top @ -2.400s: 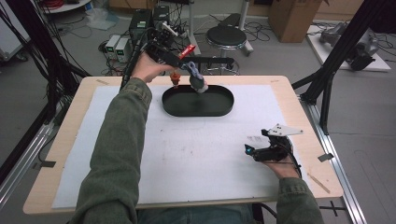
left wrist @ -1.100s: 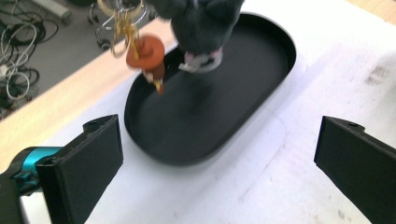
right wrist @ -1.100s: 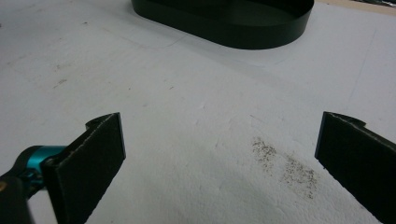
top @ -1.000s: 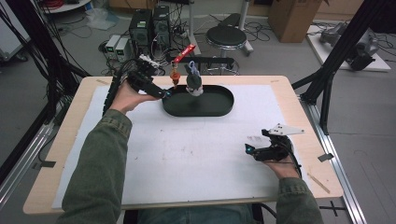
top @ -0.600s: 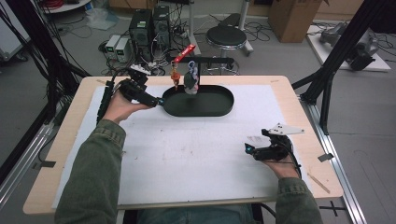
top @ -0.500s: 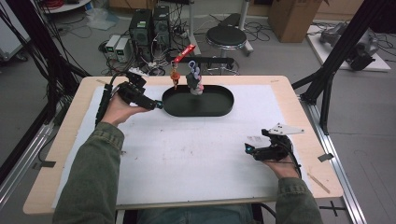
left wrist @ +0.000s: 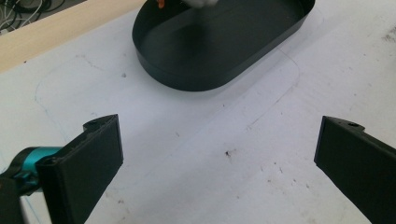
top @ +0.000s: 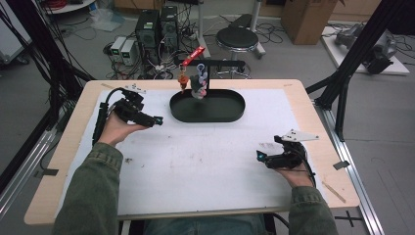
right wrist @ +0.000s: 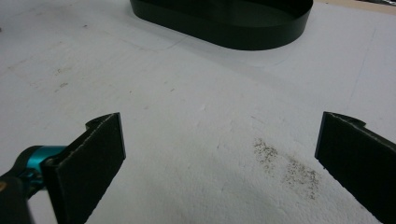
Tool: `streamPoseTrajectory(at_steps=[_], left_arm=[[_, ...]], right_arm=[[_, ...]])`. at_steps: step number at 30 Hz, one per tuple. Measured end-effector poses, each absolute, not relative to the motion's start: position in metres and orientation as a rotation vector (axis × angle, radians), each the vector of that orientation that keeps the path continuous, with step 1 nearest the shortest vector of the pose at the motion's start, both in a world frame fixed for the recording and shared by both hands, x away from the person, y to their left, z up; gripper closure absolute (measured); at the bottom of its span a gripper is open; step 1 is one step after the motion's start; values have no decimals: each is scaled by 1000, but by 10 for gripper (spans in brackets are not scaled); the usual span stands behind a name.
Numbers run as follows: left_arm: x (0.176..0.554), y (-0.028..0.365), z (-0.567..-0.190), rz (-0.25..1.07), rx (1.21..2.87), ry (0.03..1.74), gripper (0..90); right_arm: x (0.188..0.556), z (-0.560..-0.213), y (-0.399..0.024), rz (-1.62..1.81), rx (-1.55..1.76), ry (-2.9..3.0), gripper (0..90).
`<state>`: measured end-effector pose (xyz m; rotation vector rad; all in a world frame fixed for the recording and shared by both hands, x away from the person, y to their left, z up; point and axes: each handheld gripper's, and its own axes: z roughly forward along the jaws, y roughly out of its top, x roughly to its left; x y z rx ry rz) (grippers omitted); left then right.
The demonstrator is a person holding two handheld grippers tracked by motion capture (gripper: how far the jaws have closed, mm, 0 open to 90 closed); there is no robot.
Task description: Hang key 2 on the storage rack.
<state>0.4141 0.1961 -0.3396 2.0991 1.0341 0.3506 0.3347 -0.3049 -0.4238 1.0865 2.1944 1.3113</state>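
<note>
High view: your left gripper (top: 155, 120) sits just left of the black oval tray (top: 230, 113), your right gripper (top: 261, 155) well apart near the table's front right. Left gripper view: jaws wide, empty, tray (left wrist: 243, 65) ahead between them. Right gripper view: jaws wide, empty, tray (right wrist: 261, 35) far ahead.

Even, soft light; slight blur.

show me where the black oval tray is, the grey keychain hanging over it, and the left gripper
black oval tray (top: 230, 115): high view, on its near rim.
grey keychain (top: 198, 85): high view, on its hanging body.
left gripper (top: 157, 120): high view, at its teal-tipped jaw ends.
</note>
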Motion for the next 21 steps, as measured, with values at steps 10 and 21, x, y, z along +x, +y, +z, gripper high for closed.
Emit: streamPoseTrajectory(at_steps=[10, 21], left_arm=[[391, 223, -352, 432, 2092, 1081, 17], [375, 239, -373, 441, 2078, 1126, 17]], right_arm=[[335, -424, -305, 1307, 1087, 2196, 7], [335, -424, -305, 1305, 1092, 2197, 7]])
